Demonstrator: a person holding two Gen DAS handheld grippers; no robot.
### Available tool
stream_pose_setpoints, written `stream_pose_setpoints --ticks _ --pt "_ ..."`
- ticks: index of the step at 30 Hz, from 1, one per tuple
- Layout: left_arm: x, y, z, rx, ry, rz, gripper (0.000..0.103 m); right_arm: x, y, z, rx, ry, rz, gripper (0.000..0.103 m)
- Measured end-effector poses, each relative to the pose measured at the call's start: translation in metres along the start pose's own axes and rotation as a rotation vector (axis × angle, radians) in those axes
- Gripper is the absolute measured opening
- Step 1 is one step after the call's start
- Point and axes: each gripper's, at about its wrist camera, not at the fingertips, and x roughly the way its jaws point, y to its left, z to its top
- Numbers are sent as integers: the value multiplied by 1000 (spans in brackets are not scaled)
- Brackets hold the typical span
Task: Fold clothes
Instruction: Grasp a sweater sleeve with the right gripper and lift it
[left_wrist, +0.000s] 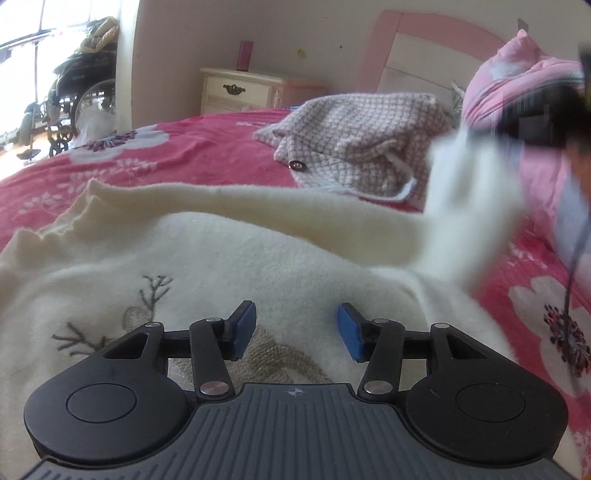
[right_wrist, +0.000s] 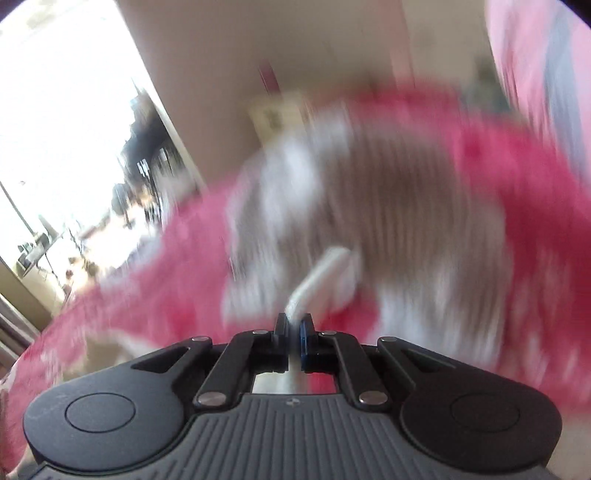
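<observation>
On the bed: a red floral bedspread (left_wrist: 207, 147) carries a cream sweater (left_wrist: 229, 266) spread flat, one sleeve (left_wrist: 280, 210) lifted toward 2 o'clock.
Surroundings: a checked jacket (left_wrist: 362, 140) lies heaped at 1 o'clock beyond the sleeve; a nightstand (left_wrist: 243, 90) stands at 12; a wheelchair (left_wrist: 77, 107) is parked at 10.
Left gripper (left_wrist: 297, 328): fingers parted about halfway, nothing between them, sweater body directly beneath and ahead.
Right gripper (right_wrist: 294, 332): fingers pinched tight on a strip of cream fabric (right_wrist: 321, 273), which rises toward 12 o'clock; background blurred.
</observation>
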Motion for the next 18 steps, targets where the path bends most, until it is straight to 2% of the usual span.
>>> stream_pose_setpoints --ticks 4,8,12,18 --pt "8 0 -4 2 34 18 49 -25 27 65 -97 -235 -65 6" --pt "14 3 -8 -12 63 37 49 -19 40 116 -140 -377 -174 6" --pt "16 4 -9 -27 69 41 49 16 42 145 -176 -391 -275 6" --pt "19 1 -10 -21 72 54 49 79 29 155 -111 -313 -380 6"
